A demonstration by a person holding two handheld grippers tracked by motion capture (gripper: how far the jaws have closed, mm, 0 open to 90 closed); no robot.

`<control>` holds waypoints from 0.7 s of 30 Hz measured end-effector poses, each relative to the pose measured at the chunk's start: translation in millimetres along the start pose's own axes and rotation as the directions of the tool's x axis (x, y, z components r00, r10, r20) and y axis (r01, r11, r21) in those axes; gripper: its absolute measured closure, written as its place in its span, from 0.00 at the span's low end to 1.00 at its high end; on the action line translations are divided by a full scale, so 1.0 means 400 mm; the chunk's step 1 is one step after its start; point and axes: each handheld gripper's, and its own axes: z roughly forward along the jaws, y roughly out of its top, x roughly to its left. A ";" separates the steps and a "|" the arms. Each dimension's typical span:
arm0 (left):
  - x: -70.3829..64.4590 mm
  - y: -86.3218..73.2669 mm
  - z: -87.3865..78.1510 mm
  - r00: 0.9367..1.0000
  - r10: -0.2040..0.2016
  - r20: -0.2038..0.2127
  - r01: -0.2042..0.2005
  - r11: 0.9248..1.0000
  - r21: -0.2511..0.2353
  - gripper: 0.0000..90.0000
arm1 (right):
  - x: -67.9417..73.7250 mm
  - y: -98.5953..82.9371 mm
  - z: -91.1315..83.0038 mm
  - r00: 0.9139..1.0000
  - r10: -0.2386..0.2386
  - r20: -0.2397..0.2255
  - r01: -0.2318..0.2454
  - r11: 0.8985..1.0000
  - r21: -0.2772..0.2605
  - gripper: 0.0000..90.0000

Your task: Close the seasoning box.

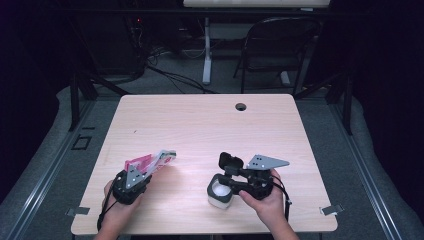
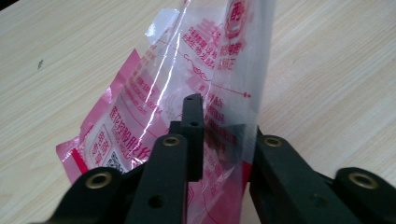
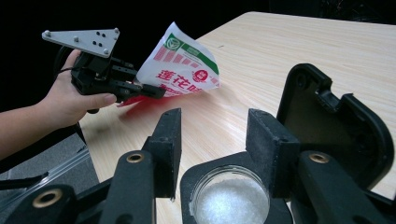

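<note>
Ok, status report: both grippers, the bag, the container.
Left gripper shut on plastic bag, held off the table. Right gripper open over the container, lid flipped back, white grains inside. Nothing in the way.

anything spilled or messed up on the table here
No spill shows. The container stands upright with its black lid flipped open and white grains inside. The left gripper pinches the pink bag, holding it off the table.
</note>
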 end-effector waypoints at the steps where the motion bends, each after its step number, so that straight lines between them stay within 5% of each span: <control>1: 0.000 0.000 0.000 1.000 0.000 0.004 0.000 1.000 -0.002 0.87 | 0.000 0.000 0.000 1.000 0.004 -0.002 -0.004 1.000 -0.004 0.62; 5: 0.000 -0.001 -0.004 1.000 -0.011 0.020 0.011 1.000 -0.016 0.81 | -0.001 0.000 -0.001 1.000 0.003 -0.001 -0.003 1.000 -0.006 0.62; 14: -0.009 -0.004 -0.004 0.994 -0.023 0.108 0.029 0.998 -0.048 0.44 | 0.000 0.000 -0.001 1.000 0.002 0.002 -0.002 1.000 -0.003 0.62; 21: -0.039 0.011 -0.019 0.987 -0.002 0.158 0.013 0.998 -0.066 0.41 | 0.002 0.005 -0.010 1.000 -0.010 0.011 0.011 1.000 -0.020 0.60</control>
